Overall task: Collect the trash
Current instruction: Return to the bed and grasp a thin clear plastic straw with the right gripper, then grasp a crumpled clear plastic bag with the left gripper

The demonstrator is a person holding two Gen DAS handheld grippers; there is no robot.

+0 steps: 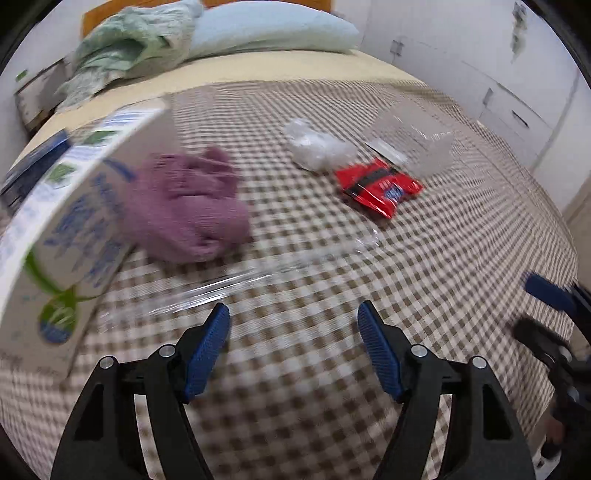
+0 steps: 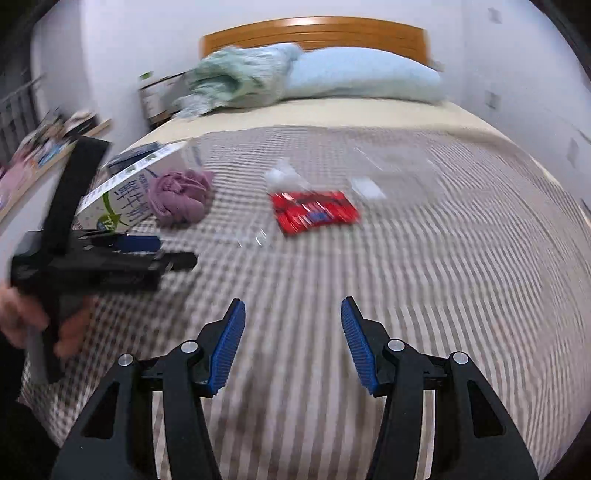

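Note:
Trash lies on the checked bedspread (image 1: pixel 295 369). Farthest are a red snack wrapper (image 1: pixel 376 184) (image 2: pixel 314 214), a crumpled white plastic piece (image 1: pixel 314 144) (image 2: pixel 284 175) and a clear plastic bag (image 1: pixel 413 140) (image 2: pixel 388 162). A strip of clear film (image 1: pixel 258 280) stretches just ahead of my left gripper (image 1: pixel 293 314) (image 2: pixel 166 251), whose jaws are open with nothing between them. My right gripper (image 2: pixel 293 306) (image 1: pixel 528 306) is open and empty too, hovering over bare bedspread short of the red wrapper.
A printed milk carton box (image 1: pixel 66 221) (image 2: pixel 122 199) stands at the left, a purple cloth (image 1: pixel 188 206) (image 2: pixel 181 199) beside it. A pale blue pillow (image 2: pixel 362 77) and green bedding (image 2: pixel 236 81) lie by the wooden headboard (image 2: pixel 314 29). A hand (image 2: pixel 22 317) holds the left gripper.

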